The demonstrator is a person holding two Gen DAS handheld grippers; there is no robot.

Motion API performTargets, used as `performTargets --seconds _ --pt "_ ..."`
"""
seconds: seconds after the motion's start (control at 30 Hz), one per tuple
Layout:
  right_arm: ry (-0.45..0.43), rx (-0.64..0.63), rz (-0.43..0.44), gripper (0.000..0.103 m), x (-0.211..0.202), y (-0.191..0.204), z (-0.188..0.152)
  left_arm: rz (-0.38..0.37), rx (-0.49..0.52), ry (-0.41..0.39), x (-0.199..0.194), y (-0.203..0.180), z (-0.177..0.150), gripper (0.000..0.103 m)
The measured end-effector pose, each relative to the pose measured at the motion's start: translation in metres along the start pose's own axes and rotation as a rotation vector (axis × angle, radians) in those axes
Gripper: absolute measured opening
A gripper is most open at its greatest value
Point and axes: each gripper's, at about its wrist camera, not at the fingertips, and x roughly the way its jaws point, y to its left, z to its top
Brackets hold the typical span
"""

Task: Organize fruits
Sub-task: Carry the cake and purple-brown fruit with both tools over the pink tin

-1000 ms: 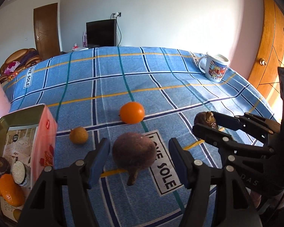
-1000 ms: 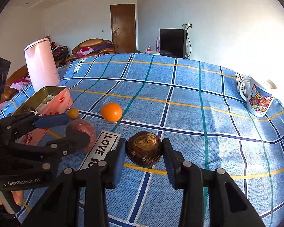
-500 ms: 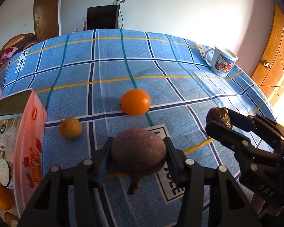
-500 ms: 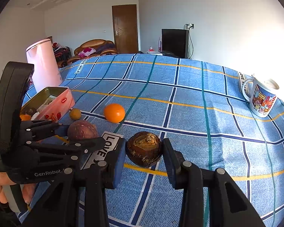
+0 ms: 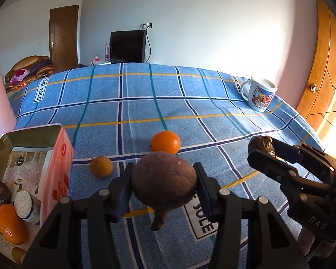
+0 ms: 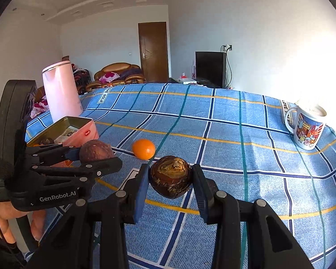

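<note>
Far left: pink kettle [image 6: 61, 89] stands on the blue checked cloth [image 5: 145, 103] covering the desk. Near it, an open pink tin [image 5: 56, 163] holds oranges [image 5: 10, 223] and small wrapped items; exact contents partly hidden. Just right of the tin, a small tan fruit [image 5: 100, 166] lies on the cloth. Left tool [image 5: 163, 185]: its jaws have just been closing and now clamp a round brown-purple fruit [image 5: 164, 182] with a short stem pointing down; both pads press on its sides. The fruit appears lifted off the cloth, over the "LOVE SOLE" label [image 5: 199, 219]. A person's hand [image 6: 2, 222] holds this tool's grip at the near left of the right wrist view. Beyond the held fruit, an orange [image 5: 165, 142] sits on the cloth, apart from the tan fruit. Right tool [image 6: 170, 179]: jaws closed on a dark brown, flaky round fruit [image 6: 171, 177], pads touching both sides, held above the cloth to the right of the left tool. Far right: a printed mug [image 6: 308, 129] stands upright near the cloth's edge, handle facing left. Background: a black television [image 5: 127, 46] against the far wall, a brown door [image 6: 154, 51] and a sofa [image 6: 116, 75].
</note>
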Motion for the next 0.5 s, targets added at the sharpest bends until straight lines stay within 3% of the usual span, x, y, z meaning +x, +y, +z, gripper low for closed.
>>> performTargets --seconds 0.5 --pt "-0.095 -0.004 0.012 0.04 -0.016 0.0 -0.002 0.035 0.024 -0.119 -0.02 -0.005 -0.002 0.054"
